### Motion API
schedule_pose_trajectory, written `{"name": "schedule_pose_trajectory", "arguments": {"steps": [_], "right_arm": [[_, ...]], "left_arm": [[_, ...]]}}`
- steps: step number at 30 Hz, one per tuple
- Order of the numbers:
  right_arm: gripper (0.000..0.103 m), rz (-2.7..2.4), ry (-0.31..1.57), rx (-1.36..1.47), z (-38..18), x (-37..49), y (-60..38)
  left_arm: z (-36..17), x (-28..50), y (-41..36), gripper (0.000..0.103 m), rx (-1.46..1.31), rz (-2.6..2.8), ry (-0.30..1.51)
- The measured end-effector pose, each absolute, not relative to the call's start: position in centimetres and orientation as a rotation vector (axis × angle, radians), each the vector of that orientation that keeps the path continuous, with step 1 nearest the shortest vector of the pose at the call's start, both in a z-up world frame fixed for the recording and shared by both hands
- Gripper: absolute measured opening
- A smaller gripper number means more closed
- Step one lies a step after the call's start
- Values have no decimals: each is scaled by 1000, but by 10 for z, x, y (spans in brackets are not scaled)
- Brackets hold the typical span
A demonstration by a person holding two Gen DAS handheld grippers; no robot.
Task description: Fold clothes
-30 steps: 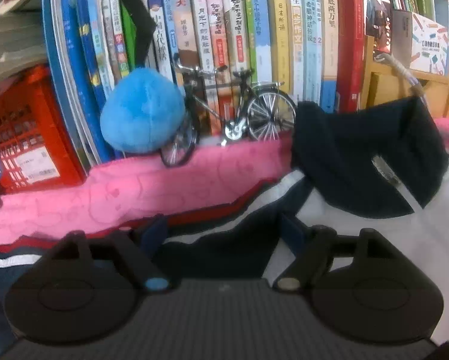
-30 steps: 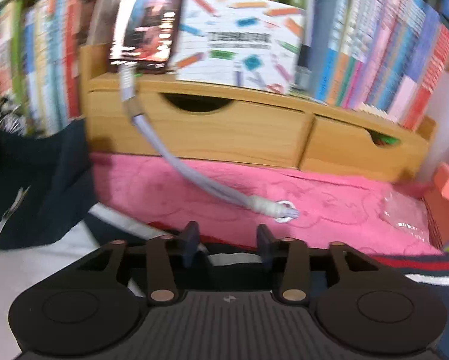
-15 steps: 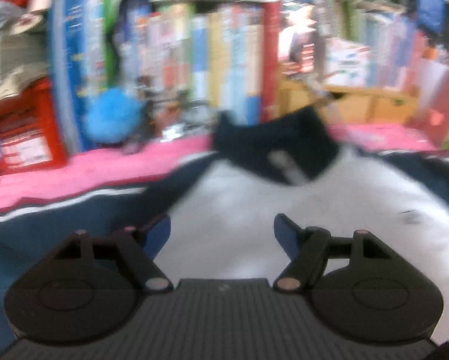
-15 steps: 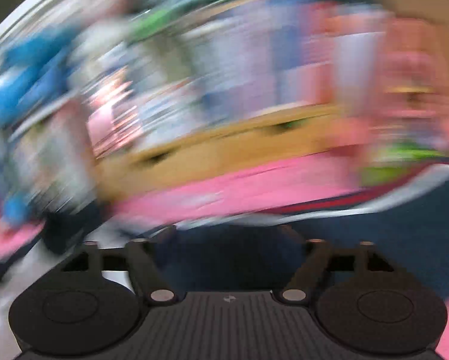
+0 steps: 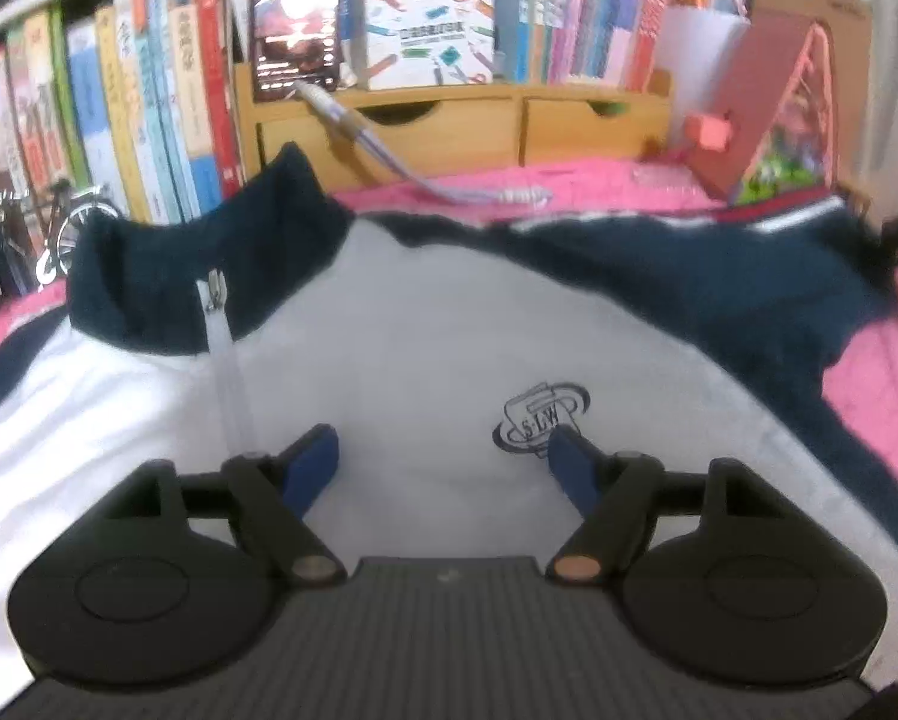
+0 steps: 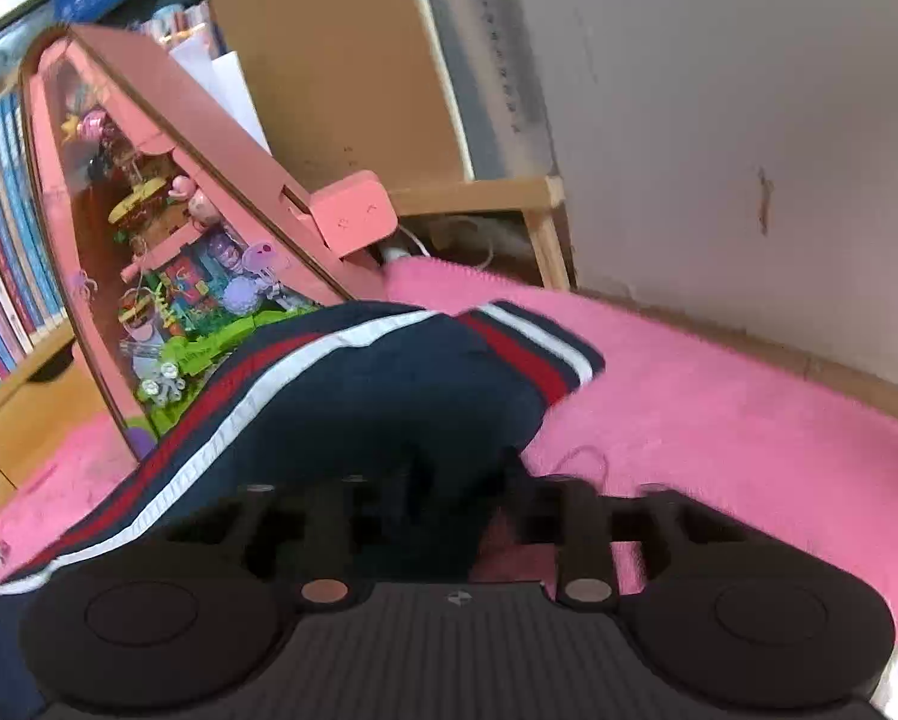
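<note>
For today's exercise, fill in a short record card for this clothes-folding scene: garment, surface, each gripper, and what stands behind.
garment: white and navy zip jacket, laid front up, collar standing, crest on the chest
sleeve: navy sleeve with red and white stripes, stretched out sideways
surface: pink blanket
left gripper: open, above the white chest, fingers either side of empty cloth
right gripper: at the sleeve, blurred; grip cannot be told
behind: books, wooden drawer unit, pink toy house

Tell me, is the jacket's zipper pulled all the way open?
No, the white zipper runs closed up the jacket front, its pull sitting at the navy collar.
</note>
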State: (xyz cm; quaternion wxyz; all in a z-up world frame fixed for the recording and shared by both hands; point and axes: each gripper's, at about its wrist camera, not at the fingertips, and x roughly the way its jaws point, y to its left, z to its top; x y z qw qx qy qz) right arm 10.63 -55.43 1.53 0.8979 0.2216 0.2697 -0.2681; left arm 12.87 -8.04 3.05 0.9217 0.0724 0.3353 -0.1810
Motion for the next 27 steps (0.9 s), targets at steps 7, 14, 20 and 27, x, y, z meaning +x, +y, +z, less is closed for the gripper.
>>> {"name": "schedule_pose_trajectory", "arguments": {"steps": [7,14,20,27], "right_arm": [[38,-682,615,224,21,124,-558],[60,-387,434,10,68,93,-444],[72,160,484,134,81,83,-330],[79,494,621,34,64,90,-168]], "left_arm": [[30,129,-79,85,150,-351,693],[32,125,-69,84,93,-354,695],[38,105,-22,80,36,-266,693],[44,79,48,80,-1,-97,689]]}}
